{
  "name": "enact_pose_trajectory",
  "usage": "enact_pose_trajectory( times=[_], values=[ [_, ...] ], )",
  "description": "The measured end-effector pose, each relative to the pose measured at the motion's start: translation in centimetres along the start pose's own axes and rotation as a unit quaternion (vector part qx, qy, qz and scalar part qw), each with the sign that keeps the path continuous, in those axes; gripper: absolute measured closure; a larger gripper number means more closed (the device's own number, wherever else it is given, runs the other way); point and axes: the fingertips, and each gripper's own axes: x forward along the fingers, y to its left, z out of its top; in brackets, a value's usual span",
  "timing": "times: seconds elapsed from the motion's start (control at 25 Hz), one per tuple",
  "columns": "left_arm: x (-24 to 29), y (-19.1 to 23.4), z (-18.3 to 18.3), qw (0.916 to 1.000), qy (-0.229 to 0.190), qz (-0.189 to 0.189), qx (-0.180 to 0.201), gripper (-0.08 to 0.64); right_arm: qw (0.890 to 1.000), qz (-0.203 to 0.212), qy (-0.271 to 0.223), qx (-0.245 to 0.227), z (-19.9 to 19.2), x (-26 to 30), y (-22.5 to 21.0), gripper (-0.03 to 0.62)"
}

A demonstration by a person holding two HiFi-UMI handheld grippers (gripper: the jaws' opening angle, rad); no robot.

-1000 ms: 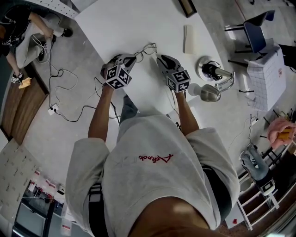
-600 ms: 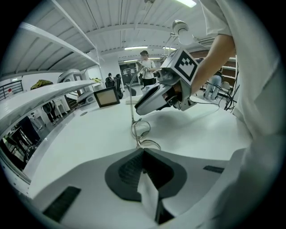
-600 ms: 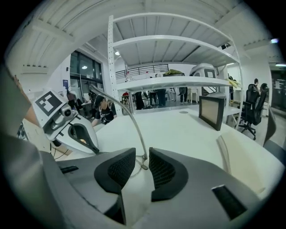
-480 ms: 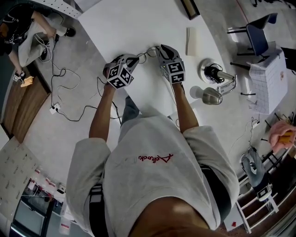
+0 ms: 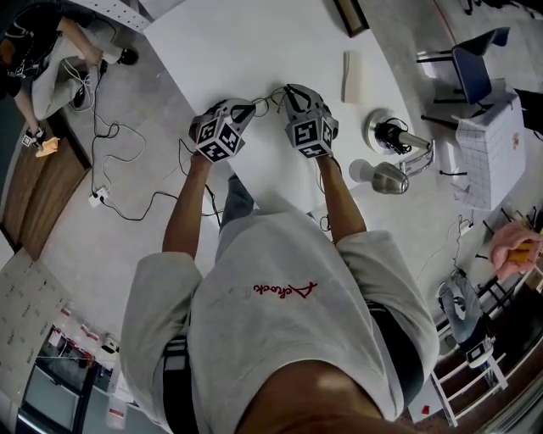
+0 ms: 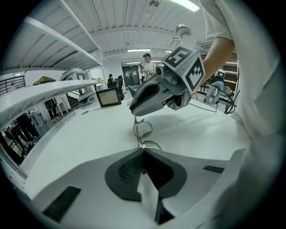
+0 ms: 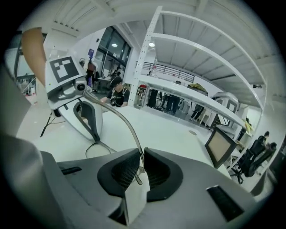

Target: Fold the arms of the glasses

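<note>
Thin wire-rimmed glasses (image 5: 269, 99) are held over the white table (image 5: 221, 51) between my two grippers. My left gripper (image 5: 247, 108) is shut on the frame; in the left gripper view the round lenses (image 6: 142, 133) stick out just past its jaws (image 6: 143, 150). My right gripper (image 5: 288, 94) has just been closing, and it is now shut on one arm of the glasses (image 7: 117, 117). That arm curves from its jaws (image 7: 141, 154) up to the left, toward the left gripper (image 7: 85, 114).
A small white box (image 5: 349, 75) lies on the table to the right. Past it are a black device on a round base (image 5: 389, 131) and a metal lamp head (image 5: 386, 175). A dark framed panel (image 5: 344, 13) sits at the far edge. Cables (image 5: 127, 169) trail over the floor at left.
My right gripper has moved left toward the left one and rolled over. Its jaws have closed on an arm of the glasses. The left gripper has stayed put.
</note>
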Motion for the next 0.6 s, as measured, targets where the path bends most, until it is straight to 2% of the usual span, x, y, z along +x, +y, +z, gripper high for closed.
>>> enact_pose_trajectory(
  times=[0.08, 0.24, 0.36, 0.44, 0.52, 0.6],
  values=[
    [0.0, 0.1, 0.0, 1.0, -0.002, 0.0, -0.004, 0.535, 1.0, 0.008, 0.005, -0.022, 0.0, 0.2, 0.8, 0.545],
    [-0.2, 0.1, -0.1, 0.9999, -0.008, 0.003, -0.013, 0.535, 0.999, 0.018, 0.011, -0.024, -0.3, 0.3, 1.7, 0.535],
    [-0.2, 0.1, -0.1, 0.9997, -0.013, 0.004, -0.018, 0.535, 0.998, 0.046, 0.019, -0.049, -0.5, 0.5, 2.8, 0.528],
    [-0.3, 0.2, -0.1, 0.9996, -0.016, 0.005, -0.022, 0.535, 0.997, 0.069, 0.018, -0.035, -0.6, 0.8, 3.4, 0.51],
    [-0.2, 0.2, -0.1, 0.9994, -0.019, 0.005, -0.026, 0.535, 0.997, 0.075, 0.017, -0.012, -0.9, 0.8, 3.3, 0.503],
    [-0.3, 0.4, 0.0, 0.9991, -0.025, 0.01, -0.032, 0.535, 0.997, 0.077, 0.02, -0.011, -1.1, 0.9, 3.3, 0.503]
  ],
)
